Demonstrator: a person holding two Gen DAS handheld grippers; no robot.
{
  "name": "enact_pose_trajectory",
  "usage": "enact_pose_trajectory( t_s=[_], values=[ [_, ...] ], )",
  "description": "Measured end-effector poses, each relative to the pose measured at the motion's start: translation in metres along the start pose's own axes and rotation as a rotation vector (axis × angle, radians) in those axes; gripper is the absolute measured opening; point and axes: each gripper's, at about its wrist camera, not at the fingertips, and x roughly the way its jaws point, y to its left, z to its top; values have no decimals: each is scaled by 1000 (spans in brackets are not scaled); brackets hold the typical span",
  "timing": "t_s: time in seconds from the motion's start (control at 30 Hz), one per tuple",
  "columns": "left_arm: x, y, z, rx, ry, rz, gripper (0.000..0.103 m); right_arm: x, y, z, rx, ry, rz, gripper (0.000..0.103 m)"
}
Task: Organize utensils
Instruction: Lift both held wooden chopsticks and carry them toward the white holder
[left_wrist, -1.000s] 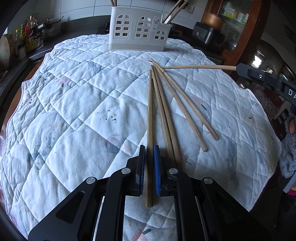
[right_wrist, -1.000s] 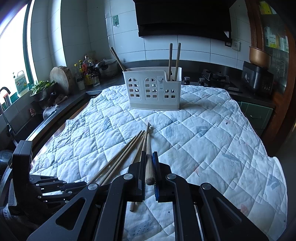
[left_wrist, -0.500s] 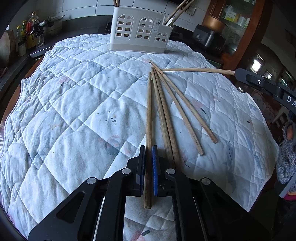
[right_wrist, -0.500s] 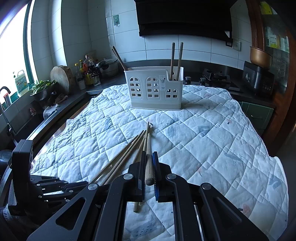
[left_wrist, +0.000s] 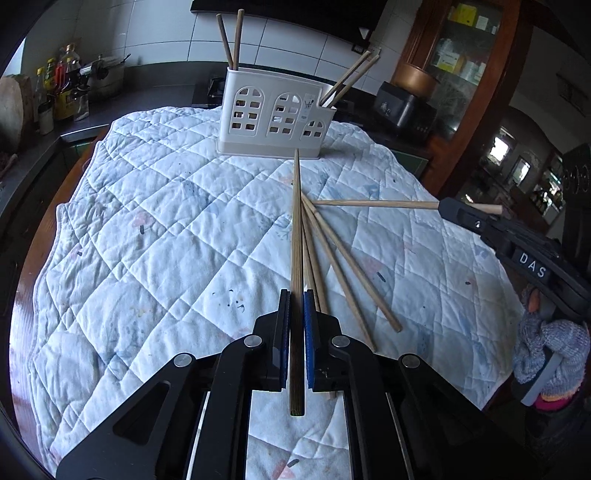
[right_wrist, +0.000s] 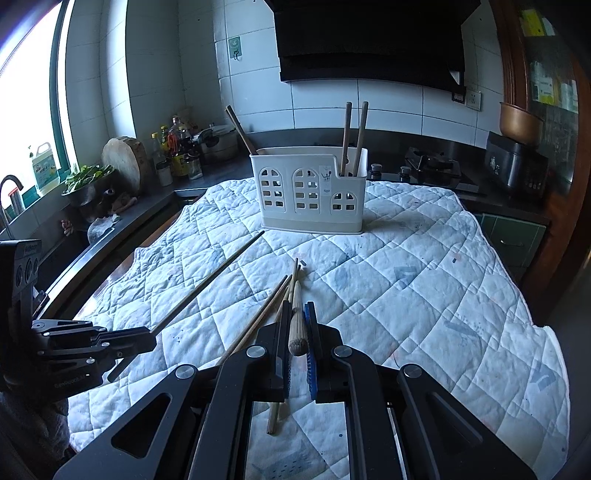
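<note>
The left gripper (left_wrist: 295, 306) is clamped on a dark chopstick (left_wrist: 296, 236) that runs straight forward between its blue pads, tip raised off the cloth and pointing at the base of the white utensil holder (left_wrist: 275, 118); in the right wrist view the same stick (right_wrist: 210, 280) slants up from the left gripper (right_wrist: 147, 334) toward the holder (right_wrist: 310, 192). The right gripper (right_wrist: 297, 317) is closed on a pale chopstick (right_wrist: 296, 317) near its thick blunt end, the thin end reaching forward and down toward the cloth; from the left view this stick (left_wrist: 380, 203) lies nearly sideways, held by the right gripper (left_wrist: 448, 208). Just beside and under both held sticks, loose chopsticks (left_wrist: 343, 266) fan out on the white quilted cloth (left_wrist: 147, 240), their tips gathered near the middle. The holder stands upright at the far edge of the cloth with chopstick pairs (right_wrist: 352, 136) leaning in its end compartments. Around it are a dark counter (right_wrist: 207, 173) with bottles (right_wrist: 173, 147), a round wooden block (right_wrist: 123, 162), white wall tiles (right_wrist: 388, 110), a gas stove (right_wrist: 432, 166) and a wooden cabinet (left_wrist: 469, 55).
</note>
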Motion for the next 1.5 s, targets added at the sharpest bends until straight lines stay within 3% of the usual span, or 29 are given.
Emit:
enact_pose_trajectory(
  t_s=[0.2, 0.47, 0.7, 1.5],
  values=[
    [6, 4, -7, 17, 36, 17, 6, -2, 0, 2, -4, -7, 0, 7],
    [-5, 4, 15, 48, -5, 27, 6, -5, -2, 19, -3, -26, 15, 7],
    [4, 6, 22, 78, 72, 5, 6, -7, 0, 32, -32, -45, 13, 7],
    [35, 13, -14, 119, 221, 40, 6, -7, 2, 35, -46, -46, 11, 7]
  ],
)
